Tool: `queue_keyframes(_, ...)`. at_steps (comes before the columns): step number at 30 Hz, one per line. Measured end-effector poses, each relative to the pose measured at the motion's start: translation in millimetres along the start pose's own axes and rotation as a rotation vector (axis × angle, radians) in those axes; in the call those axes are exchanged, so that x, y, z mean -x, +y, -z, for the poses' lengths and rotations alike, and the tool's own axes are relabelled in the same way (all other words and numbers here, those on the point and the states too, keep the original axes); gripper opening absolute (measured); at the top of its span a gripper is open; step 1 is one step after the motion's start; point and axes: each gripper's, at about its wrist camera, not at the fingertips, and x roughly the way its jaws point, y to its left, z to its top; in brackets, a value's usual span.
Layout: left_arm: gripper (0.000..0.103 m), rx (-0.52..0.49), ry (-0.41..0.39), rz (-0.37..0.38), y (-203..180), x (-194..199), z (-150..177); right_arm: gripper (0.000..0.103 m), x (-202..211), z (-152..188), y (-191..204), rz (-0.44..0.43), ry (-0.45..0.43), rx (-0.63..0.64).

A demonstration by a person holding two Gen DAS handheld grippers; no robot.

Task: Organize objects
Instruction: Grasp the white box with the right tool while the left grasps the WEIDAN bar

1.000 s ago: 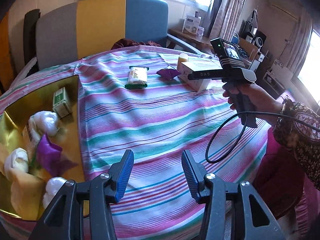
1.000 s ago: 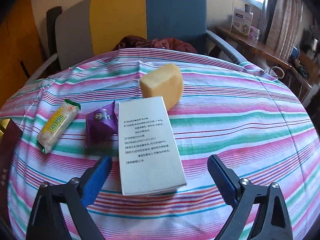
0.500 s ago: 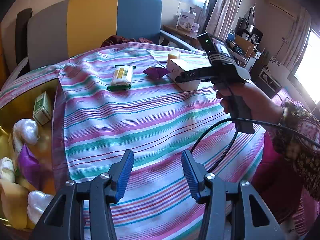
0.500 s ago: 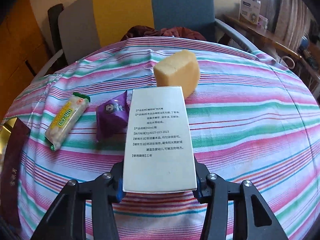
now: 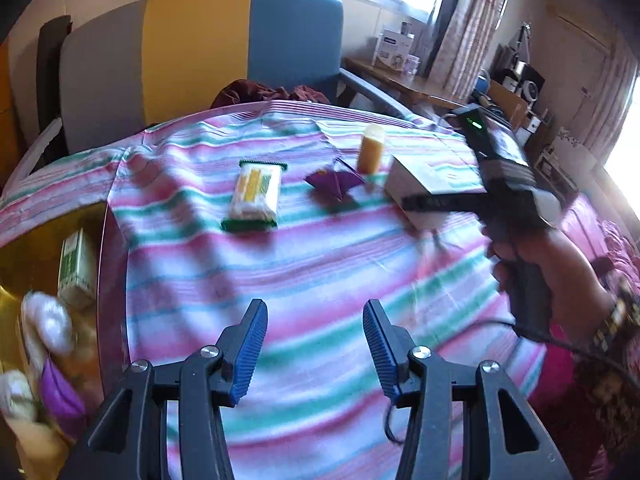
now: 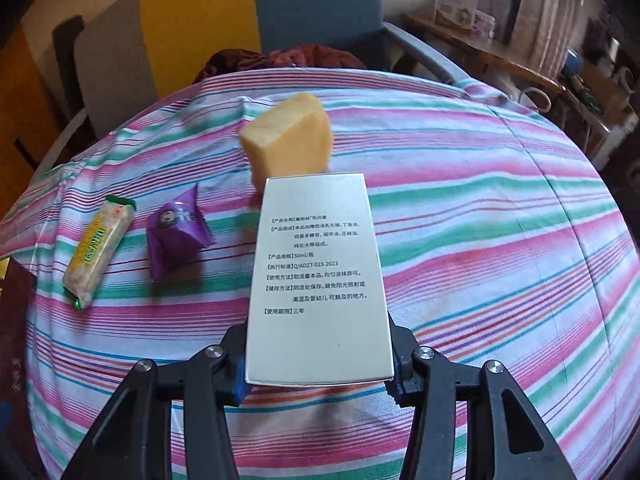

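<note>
Right gripper (image 6: 318,380): was wide around white box (image 6: 318,280) a second ago, now clamped on near end of box, pads pressing both long sides. Box secured, likely ready for lift toward gold tray (image 5: 36,232) at far left. Box flat on striped cloth (image 6: 480,240), far end just short of yellow sponge (image 6: 292,140); purple packet (image 6: 176,236) and wafer bar (image 6: 98,250) left of it. Left gripper (image 5: 316,344): half open, empty, slid right from tray, over bare cloth.
</note>
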Motion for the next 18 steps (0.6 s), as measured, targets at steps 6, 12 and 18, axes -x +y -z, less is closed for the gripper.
queue_keyframes(6, 0.052, 0.020, 0.006, -0.073, 6.1, -40.7, -37.1, 0.050, -2.1, -1.2, -3.0, -0.036, 0.006, -0.019)
queue_keyframes(12, 0.057, 0.021, 0.024, -0.149, 14.1, -86.6, -77.1, 0.050, -2.8, -1.7, 6.0, -0.048, 0.006, 0.030)
queue_keyframes(18, 0.058, 0.043, 0.068, -0.188, 32.7, -129.8, -97.4, 0.050, -3.2, -3.9, 0.2, -0.071, 0.008, -0.005)
